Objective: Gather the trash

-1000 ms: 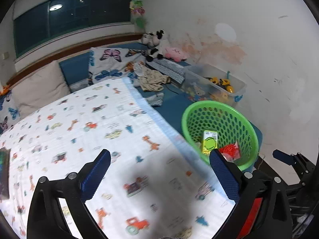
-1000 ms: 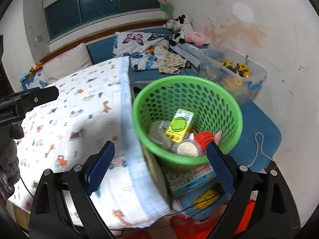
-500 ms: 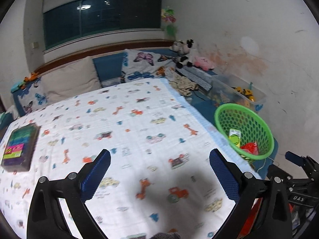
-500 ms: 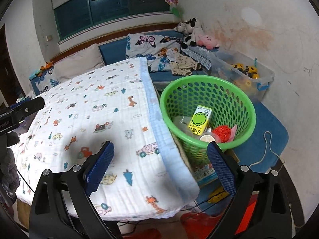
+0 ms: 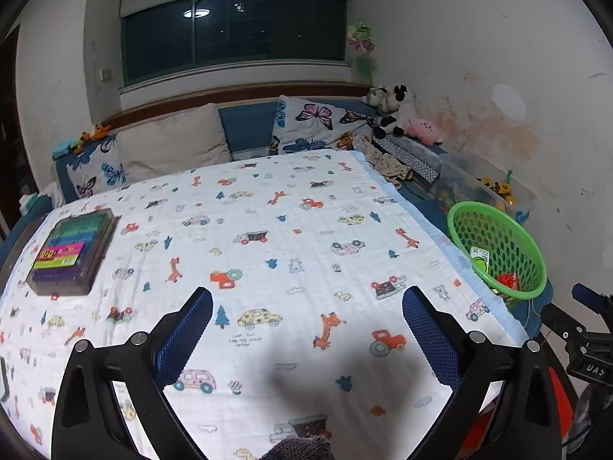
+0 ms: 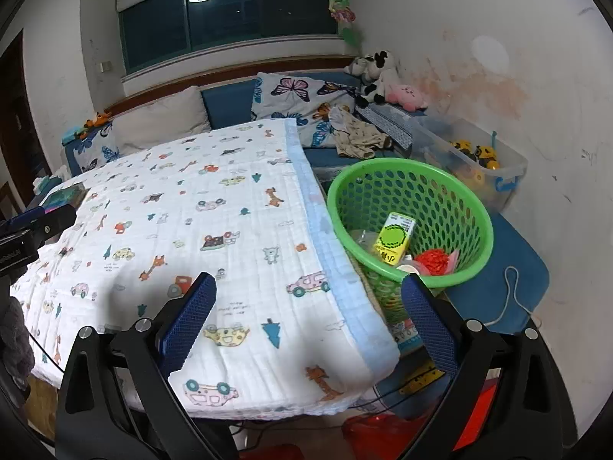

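Note:
A green mesh basket [image 6: 467, 199] stands beside the table's right edge and also shows in the left wrist view [image 5: 525, 253]. Inside it lie a yellow-green drink carton [image 6: 394, 237], a red crumpled wrapper [image 6: 433, 262] and other small trash. My left gripper [image 5: 306, 329] is open and empty above the table with its white cartoon-print cloth [image 5: 268, 237]. My right gripper [image 6: 308, 316] is open and empty above the table's front right corner, left of the basket.
A dark case of coloured items [image 5: 72, 249] lies at the table's left side. Behind the table are a sofa with pillows [image 5: 172, 145], plush toys [image 5: 394, 111] and a clear toy bin [image 6: 475, 157]. A blue mat [image 6: 509, 280] lies under the basket.
Both grippers have pulled back and up from the basket. The left view swung left across the table, bringing the dark case into sight. Both stayed open and empty.

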